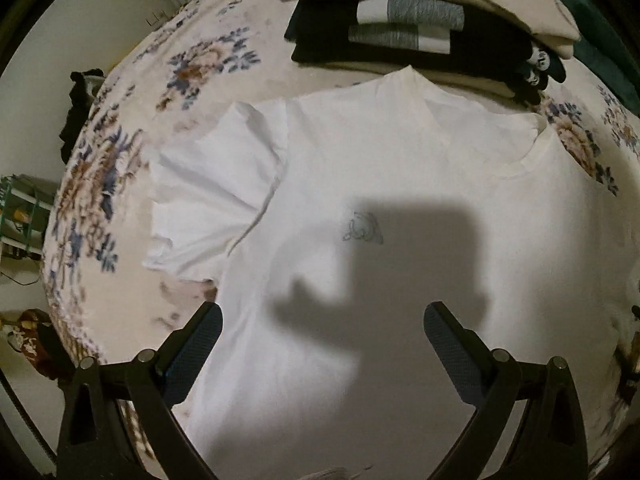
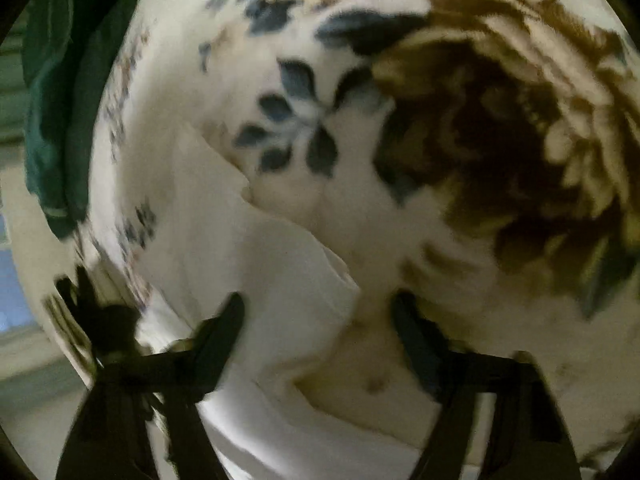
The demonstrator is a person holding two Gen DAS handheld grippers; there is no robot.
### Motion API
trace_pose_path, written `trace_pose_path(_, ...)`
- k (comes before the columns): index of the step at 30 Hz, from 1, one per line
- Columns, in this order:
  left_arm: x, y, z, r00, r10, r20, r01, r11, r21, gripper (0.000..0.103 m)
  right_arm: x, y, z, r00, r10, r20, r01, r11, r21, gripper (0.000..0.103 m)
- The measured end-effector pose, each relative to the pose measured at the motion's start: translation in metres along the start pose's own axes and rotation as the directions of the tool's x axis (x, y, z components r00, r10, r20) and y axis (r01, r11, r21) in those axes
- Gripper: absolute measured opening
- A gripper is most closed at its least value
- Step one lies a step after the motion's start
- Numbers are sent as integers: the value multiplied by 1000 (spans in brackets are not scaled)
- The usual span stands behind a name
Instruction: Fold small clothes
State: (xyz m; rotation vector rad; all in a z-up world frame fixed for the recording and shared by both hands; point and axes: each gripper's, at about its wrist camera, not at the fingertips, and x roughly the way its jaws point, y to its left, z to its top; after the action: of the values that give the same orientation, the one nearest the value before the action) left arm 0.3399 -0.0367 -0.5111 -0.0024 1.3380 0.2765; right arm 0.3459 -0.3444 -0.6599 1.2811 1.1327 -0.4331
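A small white T-shirt point(image 1: 400, 184) lies spread flat on a floral blanket point(image 1: 100, 184), neck toward the far side, its left sleeve point(image 1: 208, 188) spread out. My left gripper point(image 1: 322, 316) is open and empty above the shirt's body, casting a shadow on it. In the blurred right wrist view, my right gripper point(image 2: 320, 312) is open, low over the shirt's white edge point(image 2: 280, 280), which lies between its fingers on the floral blanket point(image 2: 500, 120).
A stack of folded clothes point(image 1: 408, 28), beige, black and grey-striped, sits on the blanket beyond the shirt's collar. Dark green cloth point(image 2: 56, 100) hangs at the left of the right wrist view. The blanket's edge drops off at the left.
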Motion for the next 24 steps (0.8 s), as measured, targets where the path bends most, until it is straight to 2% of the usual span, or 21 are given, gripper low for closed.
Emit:
trace_pose_path(1,3,3,-2,1000,-12,0,12,1000,-8,103,-1,4,-3,1000,3,30,-2,1000,-15,18)
trace_pose_path(2,4,6,-3,1000,-16,-1,16,1000,-13,103,-3,9,-6,998,3,61,-1,999,-36,6)
trace_pose_path(4,6,15,-5,999,-33,0,33,999,-29,103,-10,25,-17,992,-11,123,25,993,-114,5)
trace_pose_path(6,6,24,-7,999,-35,5,36,999,-39,103,-16,55,-37,989,-23,148,58,969,-241,5)
trace_pose_path(8,5,40,-9,999,-26,22,27,999,-44,103,-15,95,-66,986,-30,162,95,906,-412,5)
trace_pose_path(9,6,46,-10,999,-19,28,21,999,-45,103,-11,119,-90,987,-29,157,107,850,-515,5)
trace_pose_path(11,9,64,-13,999,4,43,-2,999,-47,103,-2,155,-133,990,-29,136,111,754,-647,5)
trace_pose_path(13,14,82,-16,998,34,47,-31,998,-52,103,14,186,-190,996,-38,87,92,614,-784,5)
trace_pose_path(14,17,89,-17,998,42,42,-40,998,-56,103,24,197,-216,996,-57,64,84,545,-834,5)
trace_pose_path(15,21,97,-19,998,46,33,-44,997,-63,103,40,206,-248,995,-95,13,55,457,-888,5)
trace_pose_path(16,26,108,-20,999,51,20,-49,996,-79,103,55,211,-272,987,-148,-57,7,401,-916,5)
trace_pose_path(17,29,115,-22,998,55,11,-54,995,-88,103,66,211,-289,974,-197,-115,-32,381,-924,6)
trace_pose_path(18,31,121,-24,998,57,3,-57,994,-95,103,74,208,-300,957,-237,-167,-61,399,-915,6)
trace_pose_path(19,34,130,-25,998,60,-5,-60,992,-110,103,75,205,-300,953,-238,-186,-68,431,-900,8)
trace_pose_path(21,36,143,-27,998,60,-7,-60,990,-130,103,66,196,-287,958,-204,-201,-61,538,-840,28)
trace_pose_path(22,36,152,-28,998,59,-9,-59,988,-145,103,59,190,-275,964,-179,-195,-51,598,-800,42)
trace_pose_path(23,37,160,-28,998,60,-11,-61,986,-158,103,50,183,-263,974,-153,-167,-27,653,-757,46)
trace_pose_path(24,38,167,-28,998,61,-12,-62,983,-173,103,45,178,-256,979,-143,-148,-11,683,-730,46)
